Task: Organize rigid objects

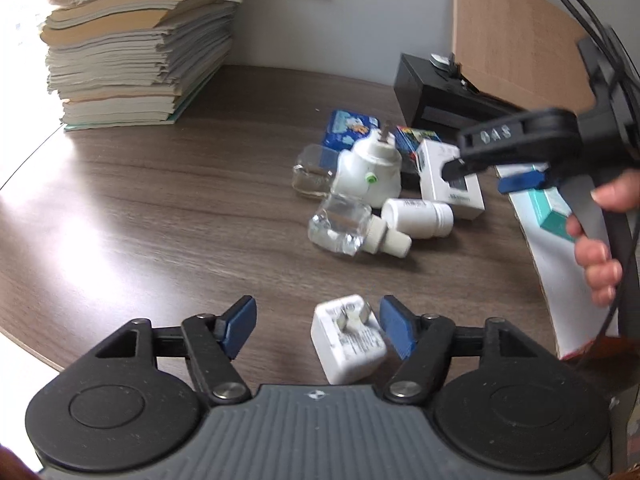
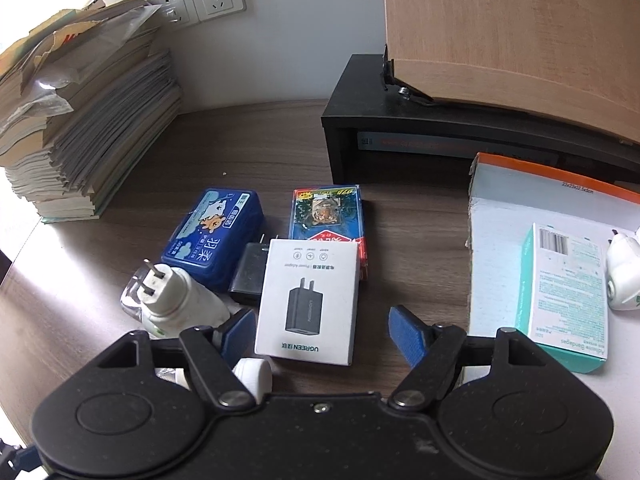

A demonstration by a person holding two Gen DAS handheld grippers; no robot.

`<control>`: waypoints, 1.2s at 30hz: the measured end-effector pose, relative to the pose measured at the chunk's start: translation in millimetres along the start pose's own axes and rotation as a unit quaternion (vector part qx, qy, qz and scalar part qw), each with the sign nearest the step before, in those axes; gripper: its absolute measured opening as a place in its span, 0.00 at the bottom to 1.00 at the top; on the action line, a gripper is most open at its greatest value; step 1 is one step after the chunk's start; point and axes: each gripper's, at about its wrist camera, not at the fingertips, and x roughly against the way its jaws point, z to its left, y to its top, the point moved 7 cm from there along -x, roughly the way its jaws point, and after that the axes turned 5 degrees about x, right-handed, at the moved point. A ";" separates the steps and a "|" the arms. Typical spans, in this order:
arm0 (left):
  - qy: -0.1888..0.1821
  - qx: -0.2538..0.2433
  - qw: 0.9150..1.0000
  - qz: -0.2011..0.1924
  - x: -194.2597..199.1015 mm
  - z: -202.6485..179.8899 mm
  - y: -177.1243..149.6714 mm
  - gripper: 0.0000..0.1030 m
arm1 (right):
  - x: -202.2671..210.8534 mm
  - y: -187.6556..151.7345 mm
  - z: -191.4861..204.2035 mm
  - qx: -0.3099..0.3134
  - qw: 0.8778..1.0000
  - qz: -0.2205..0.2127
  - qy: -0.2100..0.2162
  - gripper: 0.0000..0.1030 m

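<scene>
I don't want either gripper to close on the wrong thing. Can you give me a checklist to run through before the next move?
1. Left gripper open: ok, jaws spread wide.
2. White charger between the left jaws: ok, lying prongs up by the right finger, off centre.
3. Right gripper open: ok.
4. UGREEN adapter box lined up with the right gripper: ok, flat on the table, between the fingers.
5. Neighbours clear of the box: not ok, the black adapter and tiger box sit right against it.
6. Room in the white tray: ok, bare floor left of the bandage box.
</scene>
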 end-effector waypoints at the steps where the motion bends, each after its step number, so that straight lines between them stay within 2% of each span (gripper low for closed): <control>1: 0.003 -0.009 1.000 0.004 -3.2 -2.5 -3.4 0.68 | -2.1 -0.4 0.6 0.001 1.000 0.002 -0.001 0.85; 2: 0.006 -0.016 1.000 0.007 -6.3 -4.7 -6.1 0.68 | -3.7 -0.6 1.2 0.001 1.000 0.003 -0.003 0.85; 5: -0.001 -0.019 1.000 0.018 -14.2 -7.3 -12.3 0.59 | -6.6 -0.2 3.2 0.004 1.000 0.003 -0.002 0.85; 6: -0.001 -0.021 1.000 0.017 -15.4 -7.7 -13.3 0.47 | -7.5 0.3 4.0 0.006 1.000 0.002 -0.004 0.85; 7: 0.002 -0.026 1.000 0.013 -14.8 -8.4 -13.1 0.31 | -8.4 0.9 4.6 0.008 1.000 0.001 -0.006 0.85; 8: 0.004 -0.027 1.000 0.013 -15.2 -8.6 -13.1 0.28 | -9.7 1.5 5.2 0.010 1.000 0.000 -0.008 0.85; 16: 0.015 -0.008 1.000 -0.013 -2.9 -5.9 -4.5 0.28 | -23.7 8.4 7.6 0.011 1.000 -0.002 -0.007 0.84; 17: 0.015 -0.006 1.000 -0.016 -1.2 -6.5 -1.2 0.28 | -27.0 8.6 7.7 0.012 1.000 0.001 -0.005 0.81; 18: 0.014 -0.005 1.000 -0.019 0.6 -7.7 2.3 0.28 | -29.3 9.1 7.9 0.010 1.000 0.001 -0.002 0.73; 22: 0.010 0.000 0.999 -0.032 5.8 -13.0 15.1 0.28 | -27.7 10.9 5.0 0.005 1.000 -0.007 0.002 0.69; 27: 0.006 0.002 0.999 -0.045 8.8 -22.4 31.1 0.28 | -8.9 14.8 -0.2 0.009 1.000 -0.026 0.000 0.68; 32: -0.003 0.003 0.999 -0.053 7.3 -36.0 48.9 0.28 | 25.8 16.1 -10.1 0.026 0.998 -0.052 -0.018 0.68; 36: -0.018 -0.004 0.998 -0.060 6.6 -55.8 62.4 0.28 | 53.9 11.8 -27.8 0.016 0.997 -0.066 -0.033 0.68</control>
